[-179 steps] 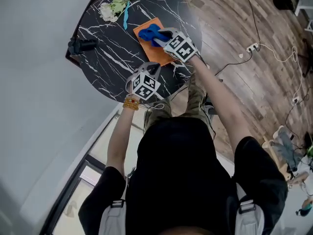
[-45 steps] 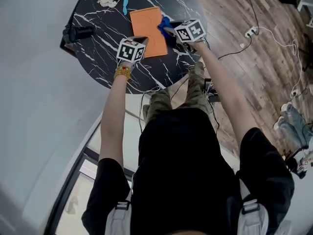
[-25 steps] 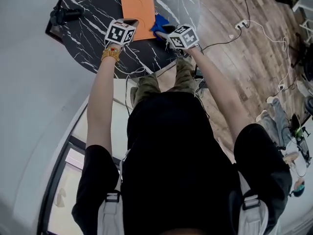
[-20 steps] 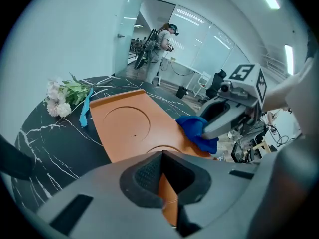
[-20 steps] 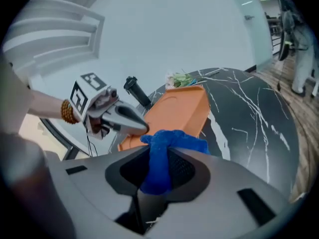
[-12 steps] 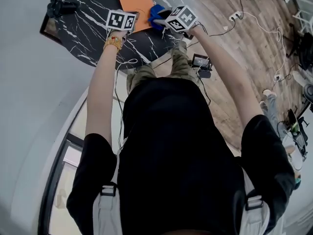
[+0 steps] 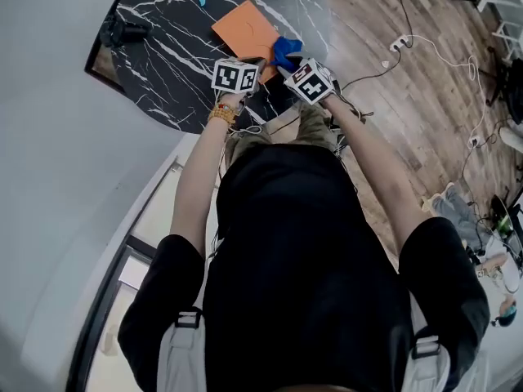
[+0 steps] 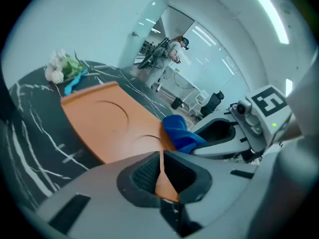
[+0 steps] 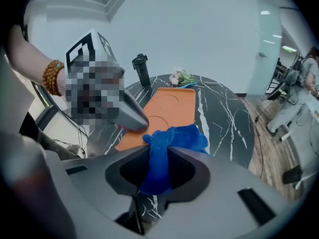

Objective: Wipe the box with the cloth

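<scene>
The box (image 7: 245,29) looks smooth and matt, like card or plastic; the cloth (image 7: 284,49) is soft, fuzzy fabric. The table (image 7: 159,72) resembles polished marble, and the floor (image 7: 409,121) is wood planks.

A black T-shirt (image 7: 302,260) with short sleeves is worn. On its shoulders two light grey straps (image 7: 181,358) (image 7: 413,370) are seen, each with a dark buckle. Beyond the hem of the T-shirt, trousers (image 7: 315,125) in a green and brown camouflage pattern are worn. Past the left sleeve of the T-shirt, a bracelet (image 7: 221,114) of orange-yellow beads is worn at the wrist. Farthest from the T-shirt, the left gripper (image 8: 162,171) and the right gripper (image 9: 158,166) are made of smooth grey plastic, with dark, finely ribbed pads (image 8: 144,173) inside. On each, a white cube (image 7: 235,76) (image 7: 310,81) is printed with black square markers.
</scene>
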Demonstrator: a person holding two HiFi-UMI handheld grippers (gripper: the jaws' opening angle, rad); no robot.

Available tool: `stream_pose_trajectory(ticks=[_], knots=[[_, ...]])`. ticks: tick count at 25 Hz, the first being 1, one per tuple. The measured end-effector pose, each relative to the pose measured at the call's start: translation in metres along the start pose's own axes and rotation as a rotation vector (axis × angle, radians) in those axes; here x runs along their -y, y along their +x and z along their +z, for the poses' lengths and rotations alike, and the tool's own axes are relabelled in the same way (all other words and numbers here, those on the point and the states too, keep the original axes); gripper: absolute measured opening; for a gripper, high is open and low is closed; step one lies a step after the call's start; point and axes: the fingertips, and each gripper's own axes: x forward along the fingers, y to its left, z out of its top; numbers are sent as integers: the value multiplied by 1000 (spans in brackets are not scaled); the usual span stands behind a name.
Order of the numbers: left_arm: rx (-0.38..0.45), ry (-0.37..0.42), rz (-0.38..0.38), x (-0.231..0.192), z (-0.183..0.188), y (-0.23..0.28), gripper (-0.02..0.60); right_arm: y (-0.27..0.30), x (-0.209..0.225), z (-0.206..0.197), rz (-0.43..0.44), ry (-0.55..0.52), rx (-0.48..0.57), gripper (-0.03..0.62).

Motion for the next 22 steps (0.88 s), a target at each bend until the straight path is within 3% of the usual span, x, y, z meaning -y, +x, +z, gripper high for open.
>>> stream_pose_trajectory(ticks=[4, 6, 7, 9, 11, 14, 18, 22], knots=[[-33, 144, 159, -64, 13, -38, 98, 16, 5, 9, -40, 24, -32, 86], [-54, 153, 179, -78, 14, -41, 107, 27, -24, 15, -7, -113, -94, 85], [-53, 141, 180, -82, 15, -41, 68, 33, -45, 17, 28, -213, -125, 84], [-28, 94, 164, -86, 19, -41, 52, 48, -84, 22, 88, -394, -158, 84], [4, 34, 144, -87, 19, -43, 44, 54, -97, 23, 110, -462, -161, 84], [10, 13, 135, -88, 17, -42, 44, 39, -60, 11, 87, -308, -143, 84], [-5, 43, 146, -90, 19, -41, 44, -2, 38, -19, -129, -14, -106, 84], [70, -84, 122, -90, 18, -45, 40, -10, 26, -42, -101, 153, -84, 83]])
